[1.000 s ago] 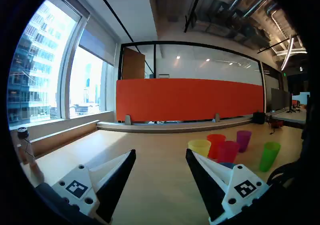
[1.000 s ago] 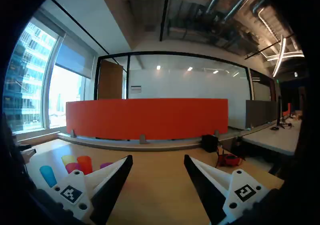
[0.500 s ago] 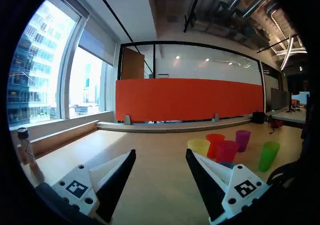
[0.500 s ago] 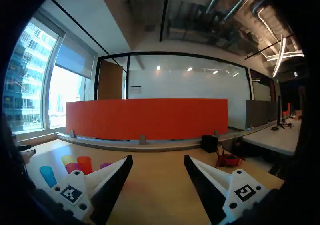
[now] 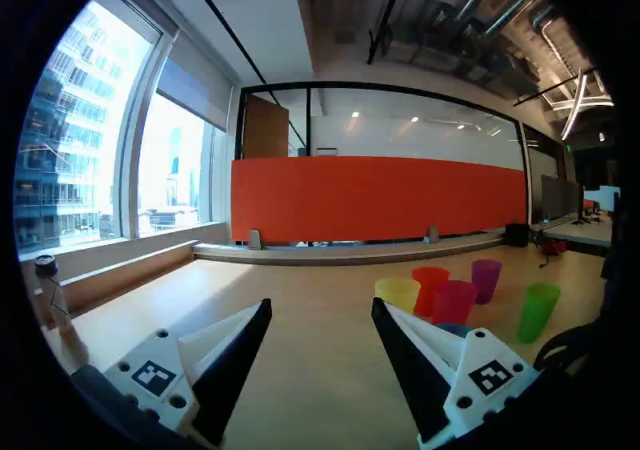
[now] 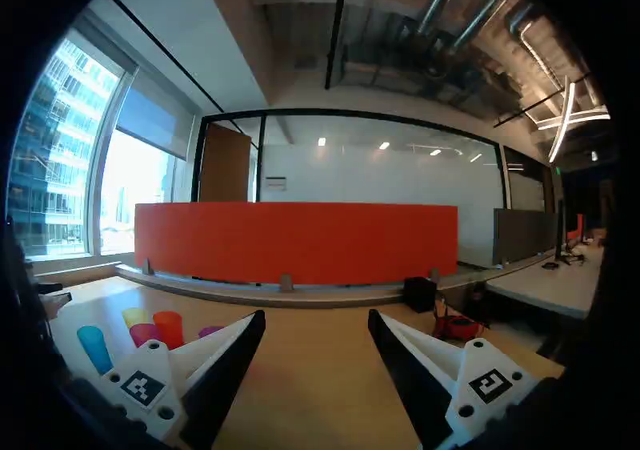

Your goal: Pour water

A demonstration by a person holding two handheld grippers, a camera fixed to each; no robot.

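In the left gripper view, my left gripper (image 5: 320,310) is open above the wooden table (image 5: 312,290) with nothing between its fingers. Ahead and to its right stand a yellow cup (image 5: 398,293), a red cup (image 5: 430,283), a pink cup (image 5: 454,301), a purple cup (image 5: 486,279) and a green cup (image 5: 538,311). A blue cup rim (image 5: 454,330) peeks from behind the right finger. A bottle (image 5: 50,290) stands at the far left. In the right gripper view, my right gripper (image 6: 316,322) is open and empty. To its left are a blue cup (image 6: 95,347), a yellow cup (image 6: 134,317), a red cup (image 6: 169,327) and a pink cup (image 6: 146,334).
An orange divider panel (image 5: 376,198) runs along the table's far edge. Windows (image 5: 80,154) line the left side. A black box (image 6: 419,293) and a red object (image 6: 456,327) sit at the far right of the table. Another desk (image 6: 552,278) stands further right.
My right gripper has tilted slightly upward, so the scene sits a little lower in its view. The left gripper has barely moved.
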